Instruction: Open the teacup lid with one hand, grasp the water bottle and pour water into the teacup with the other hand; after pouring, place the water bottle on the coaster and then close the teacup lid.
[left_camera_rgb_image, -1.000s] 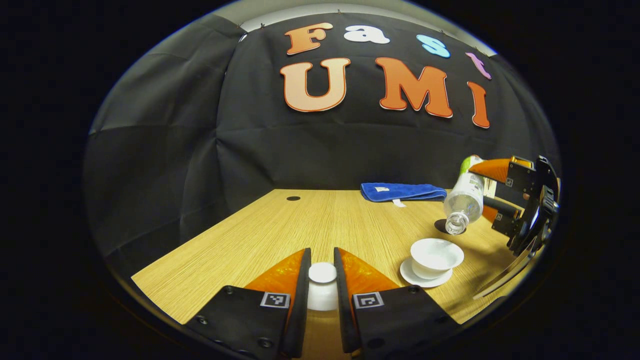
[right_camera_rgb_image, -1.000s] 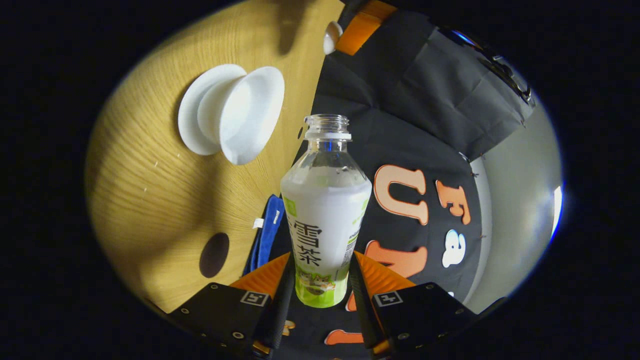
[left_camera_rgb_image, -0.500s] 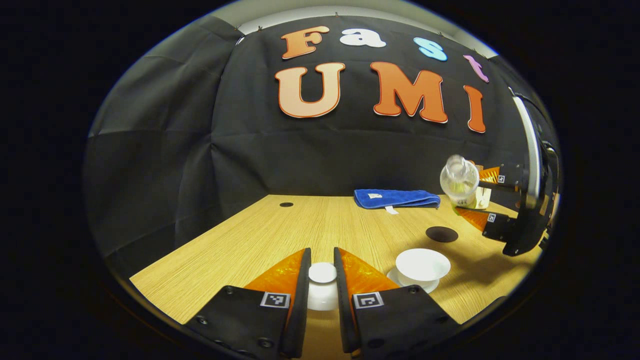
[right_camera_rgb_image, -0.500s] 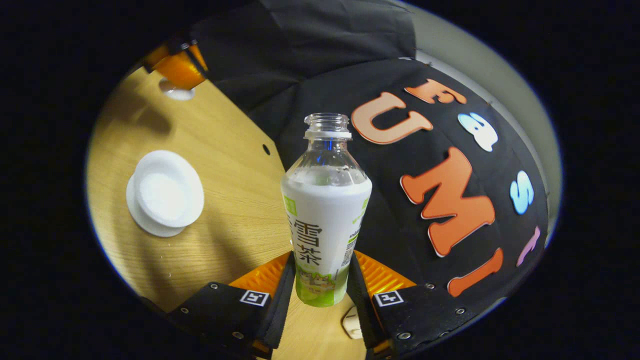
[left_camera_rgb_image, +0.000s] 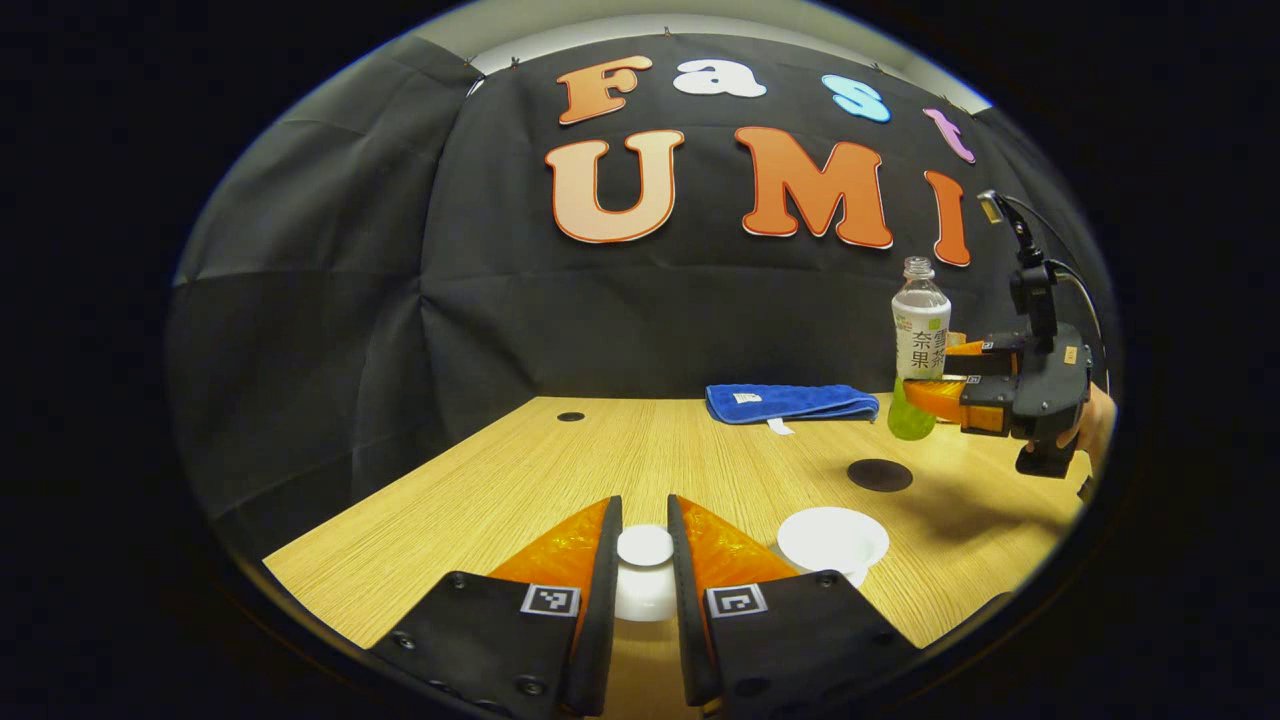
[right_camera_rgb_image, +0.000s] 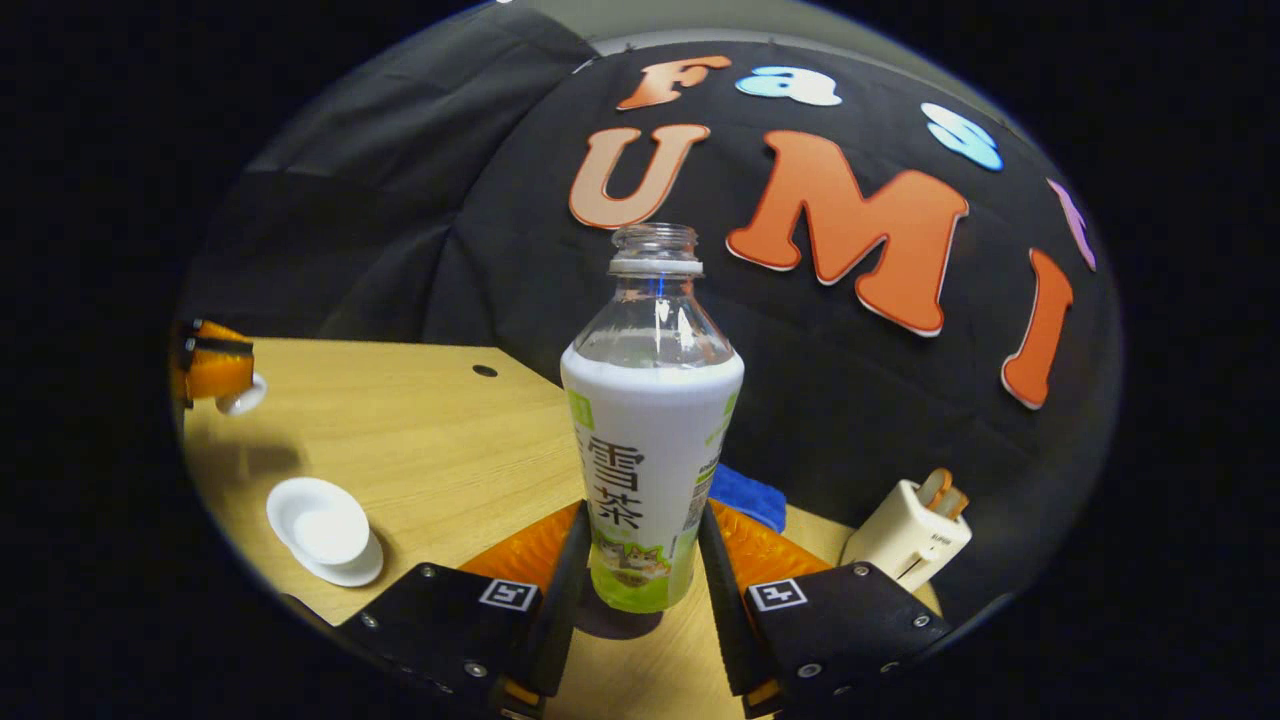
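Wooden table (left_camera_rgb_image: 520, 470), black cloth wall; left gripper (left_camera_rgb_image: 645, 560) pinches teacup lid (left_camera_rgb_image: 645, 545); right gripper (right_camera_rgb_image: 640, 570) clamps water bottle (right_camera_rgb_image: 650, 440).

Left gripper view: teacup (left_camera_rgb_image: 833, 540) sits on the table (left_camera_rgb_image: 480, 480) at near right, coaster (left_camera_rgb_image: 880, 474) behind it, cloth (left_camera_rgb_image: 790, 402) farther back by the wall. Water bottle (left_camera_rgb_image: 918, 348) hangs upright above the table, behind and right of the coaster. Right gripper view: a small box (right_camera_rgb_image: 907, 535) lies right of the bottle, the teacup at far left.

tongs (left_camera_rgb_image: 645, 600): black housings | square coded markers | round screws | black cable
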